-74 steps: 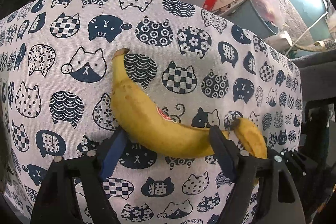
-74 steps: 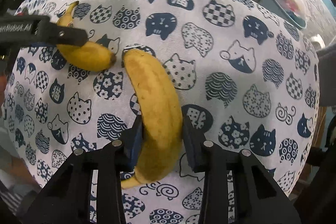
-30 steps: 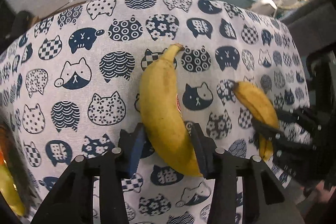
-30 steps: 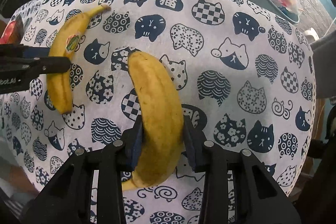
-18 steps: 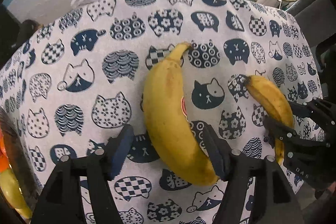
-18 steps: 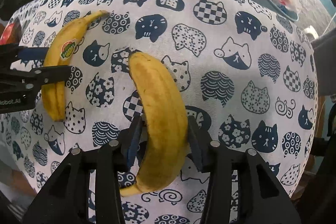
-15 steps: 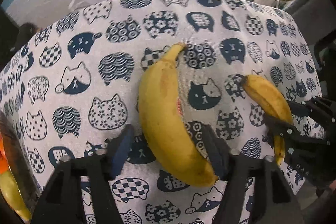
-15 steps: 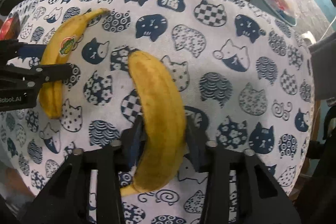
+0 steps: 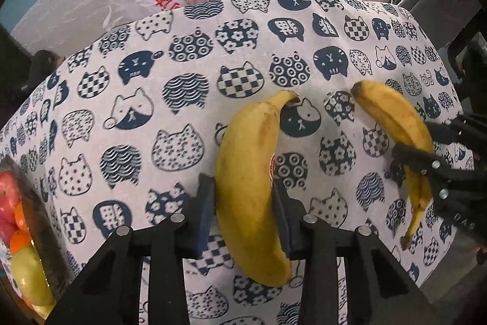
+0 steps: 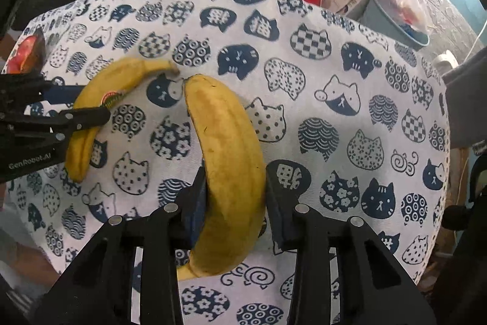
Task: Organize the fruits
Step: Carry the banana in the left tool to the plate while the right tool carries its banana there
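My left gripper (image 9: 243, 203) has just been closing and now clamps the stickered banana (image 9: 249, 172) across its middle, stem tip toward 1 o'clock over the cat-print tablecloth (image 9: 152, 99). My right gripper (image 10: 234, 197) is clamped tight on the second banana (image 10: 228, 160), whose blunt end points to 11 o'clock, nearly meeting the other banana's stem. From the left camera the second banana sits at 3 o'clock of the first, near but apart, and a container of fruit (image 9: 18, 233) shows at the 8 o'clock edge.
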`<state>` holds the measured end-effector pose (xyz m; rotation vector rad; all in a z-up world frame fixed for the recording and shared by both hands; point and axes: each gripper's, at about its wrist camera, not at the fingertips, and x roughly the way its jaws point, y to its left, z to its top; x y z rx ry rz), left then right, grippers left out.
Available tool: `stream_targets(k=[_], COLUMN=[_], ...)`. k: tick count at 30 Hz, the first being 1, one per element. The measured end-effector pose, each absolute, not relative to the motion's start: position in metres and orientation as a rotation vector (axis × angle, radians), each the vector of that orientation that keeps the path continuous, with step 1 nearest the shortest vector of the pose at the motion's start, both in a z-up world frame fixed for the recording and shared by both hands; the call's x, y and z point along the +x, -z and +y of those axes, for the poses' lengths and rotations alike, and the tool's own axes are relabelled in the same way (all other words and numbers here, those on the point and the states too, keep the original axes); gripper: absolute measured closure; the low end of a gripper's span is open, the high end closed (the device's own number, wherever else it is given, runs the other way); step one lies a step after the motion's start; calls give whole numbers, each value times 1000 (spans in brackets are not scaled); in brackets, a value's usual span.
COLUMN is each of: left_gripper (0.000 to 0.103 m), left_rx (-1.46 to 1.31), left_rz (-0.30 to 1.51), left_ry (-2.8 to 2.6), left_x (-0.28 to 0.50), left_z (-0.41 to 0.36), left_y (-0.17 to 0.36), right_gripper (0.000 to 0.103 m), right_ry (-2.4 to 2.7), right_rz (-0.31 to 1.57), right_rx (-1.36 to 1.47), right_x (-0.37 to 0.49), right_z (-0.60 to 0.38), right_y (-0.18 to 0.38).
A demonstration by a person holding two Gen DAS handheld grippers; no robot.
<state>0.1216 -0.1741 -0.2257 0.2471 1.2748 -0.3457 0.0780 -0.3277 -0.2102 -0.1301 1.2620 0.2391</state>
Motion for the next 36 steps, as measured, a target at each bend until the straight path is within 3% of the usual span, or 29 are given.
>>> stream_targets(k=[36], left_gripper=[66], left_rx=[146], left_rz=[1056], left_ry=[234], left_x=[55], left_z=[-29], left_y=[108], right_gripper=[68], right_ry=[-414], right_rz=[1070], right_rx=[-158], right_x=[73], right_z=[-201], right_y=[96])
